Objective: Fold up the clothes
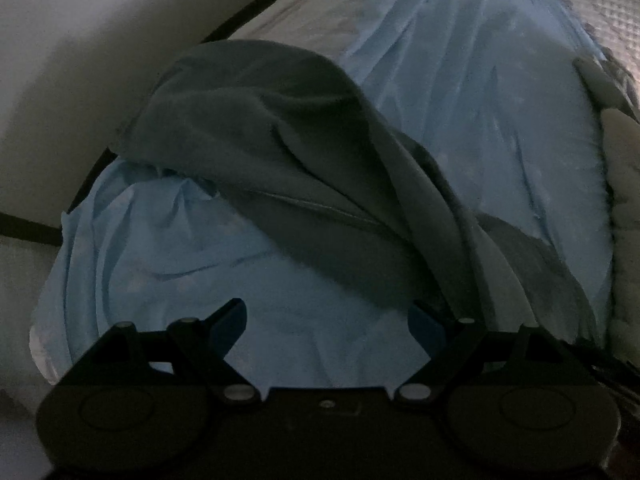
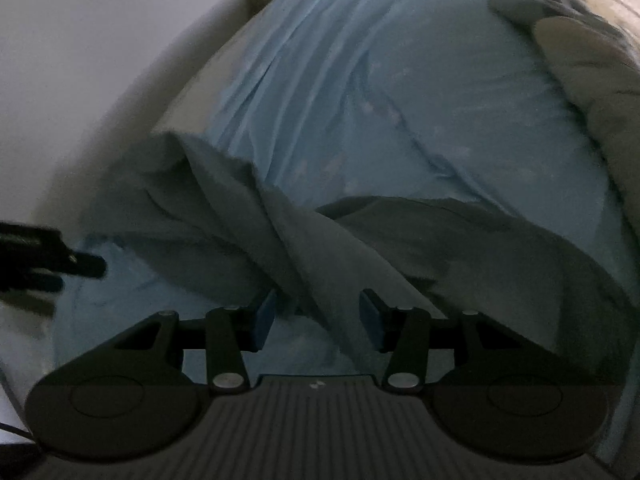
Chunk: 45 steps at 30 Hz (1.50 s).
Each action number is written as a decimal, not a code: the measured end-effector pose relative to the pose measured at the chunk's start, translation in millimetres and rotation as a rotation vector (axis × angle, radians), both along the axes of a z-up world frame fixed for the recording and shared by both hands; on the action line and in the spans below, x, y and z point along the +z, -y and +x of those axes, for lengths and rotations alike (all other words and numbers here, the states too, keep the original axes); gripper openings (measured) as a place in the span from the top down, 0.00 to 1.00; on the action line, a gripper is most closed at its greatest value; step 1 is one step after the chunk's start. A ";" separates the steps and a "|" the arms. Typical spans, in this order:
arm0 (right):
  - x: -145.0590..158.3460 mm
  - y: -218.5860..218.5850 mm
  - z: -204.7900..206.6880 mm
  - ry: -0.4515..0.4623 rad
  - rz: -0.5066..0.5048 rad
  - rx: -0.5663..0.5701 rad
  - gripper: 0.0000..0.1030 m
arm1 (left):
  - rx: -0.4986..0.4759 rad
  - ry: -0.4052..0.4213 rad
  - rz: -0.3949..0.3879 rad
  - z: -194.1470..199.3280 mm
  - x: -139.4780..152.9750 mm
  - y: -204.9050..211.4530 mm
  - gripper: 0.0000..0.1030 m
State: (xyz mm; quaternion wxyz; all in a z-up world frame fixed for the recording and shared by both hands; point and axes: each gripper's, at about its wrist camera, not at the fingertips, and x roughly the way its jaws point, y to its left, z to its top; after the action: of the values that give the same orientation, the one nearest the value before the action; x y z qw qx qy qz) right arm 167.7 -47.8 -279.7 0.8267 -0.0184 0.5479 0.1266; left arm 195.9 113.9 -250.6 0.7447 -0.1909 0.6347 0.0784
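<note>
A dark grey-green garment (image 1: pixel 260 128) lies crumpled on a light blue sheet (image 1: pixel 460 100). My left gripper (image 1: pixel 328 320) hangs over the sheet just in front of the garment, jaws wide apart and nothing between them. One band of the cloth runs past its right finger (image 1: pixel 426 326). In the right wrist view a long fold of the garment (image 2: pixel 320 264) runs between the blue pads (image 2: pixel 264 316) of my right gripper (image 2: pixel 319 316). These jaws stand half apart and I see no pinch on the fold. A dark part of the left gripper (image 2: pixel 48 260) shows at the left edge.
The blue sheet (image 2: pixel 400 100) covers a bed with a pale surface (image 1: pixel 60 60) beyond its left side. A grey padded blanket (image 2: pixel 592 80) lies along the right edge, and a quilted cover (image 1: pixel 600 4) lies at the far right. The scene is dim.
</note>
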 end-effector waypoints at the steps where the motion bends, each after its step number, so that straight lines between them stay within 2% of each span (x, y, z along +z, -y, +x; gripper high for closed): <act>1: -8.9 -4.7 8.5 -0.014 -0.012 0.027 0.51 | 0.012 -0.004 0.001 3.3 -1.5 -2.9 0.16; 9: -80.5 -46.7 50.4 -0.120 -0.170 0.269 0.52 | 0.110 -0.030 0.016 12.6 -4.4 -18.3 0.16; 10: -85.9 -48.6 51.4 -0.122 -0.190 0.286 0.59 | 0.123 -0.030 0.015 12.2 -3.1 -19.8 0.16; 11: -91.4 -50.6 52.3 -0.125 -0.210 0.304 0.76 | 0.134 -0.030 0.014 12.2 -2.3 -21.0 0.16; 13: -96.8 -52.6 53.6 -0.124 -0.228 0.330 0.97 | 0.151 -0.031 0.007 13.2 -1.7 -21.5 0.16; 17: -68.7 -43.1 42.8 -0.069 -0.178 0.337 0.98 | 0.164 -0.020 -0.041 19.5 -2.4 -15.5 0.16; 26: 6.4 -21.0 -20.6 0.057 -0.021 0.373 0.98 | 0.133 0.038 -0.295 31.4 -14.5 25.3 0.16; 30: 24.1 -15.4 -43.9 0.080 0.010 0.392 0.98 | 0.149 0.022 -0.357 33.0 -29.9 37.1 0.18; 34: 34.3 -9.9 -56.0 0.093 0.023 0.398 0.98 | 0.156 0.016 -0.319 33.5 -35.3 40.2 0.29; 36: 36.6 -10.7 -61.1 0.097 0.016 0.420 0.98 | 0.163 0.025 -0.299 34.7 -32.4 39.2 0.30; 42: 43.0 -15.8 -79.3 0.102 -0.003 0.523 0.98 | 0.190 0.012 -0.166 45.6 -39.1 23.1 0.36; 44: 44.8 -16.6 -83.6 0.100 -0.007 0.551 0.98 | 0.199 -0.003 -0.119 50.2 -46.4 13.8 0.43; 45: 46.3 -17.1 -85.7 0.099 -0.008 0.562 0.98 | 0.201 -0.006 -0.097 52.0 -49.1 8.8 0.51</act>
State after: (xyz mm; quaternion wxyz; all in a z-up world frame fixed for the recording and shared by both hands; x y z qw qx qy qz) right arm 82.0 -30.7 -233.4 0.7849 -0.1786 0.4809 0.3475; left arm 247.9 105.1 -299.7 0.7211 -0.2892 0.6176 0.1222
